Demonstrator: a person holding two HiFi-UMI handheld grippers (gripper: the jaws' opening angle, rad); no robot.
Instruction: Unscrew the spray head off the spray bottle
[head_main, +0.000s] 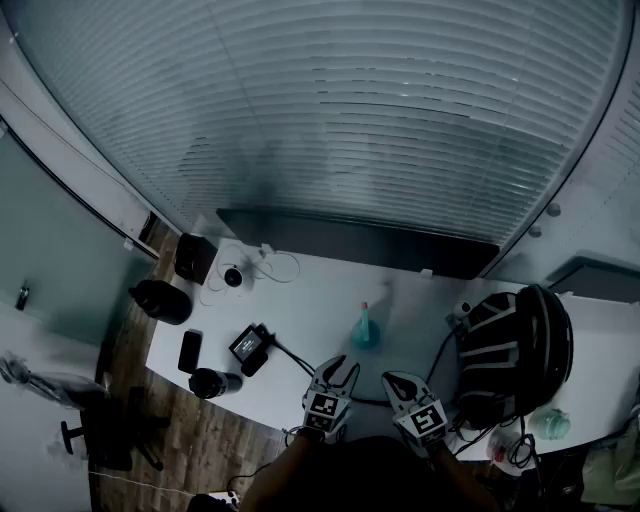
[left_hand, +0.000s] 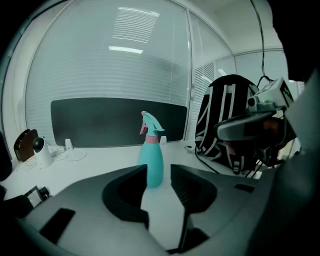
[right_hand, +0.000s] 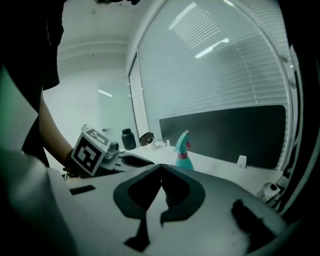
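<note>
Spray bottle (left_hand: 151, 160) stands upright on the white table (head_main: 300, 300), untouched; both grippers sit short of it, on the person's side.

Left gripper (left_hand: 159, 170): fingers a little apart, nothing between the pads; the bottle shows through the gap but stands beyond it. Right gripper (right_hand: 161, 167): fingers pressed together, empty, bottle ahead and slightly to its right.

Risks, as I judge them:
- the left gap looks narrower than the bottle's body; going in without widening would shove the bottle over;
- the right fingers must spread before taking the spray head (left_hand: 150, 125), or they only knock it;
- a weak hold on the body lets bottle and head turn together, so nothing unscrews.

Materials: bottle is smooth teal plastic, rounded, tapering to a pink collar; head angular, beaked, with a pink trigger; likely light and slippery. Striped bag (head_main: 515, 350) lies right of the bottle, soft and bulky.
</note>
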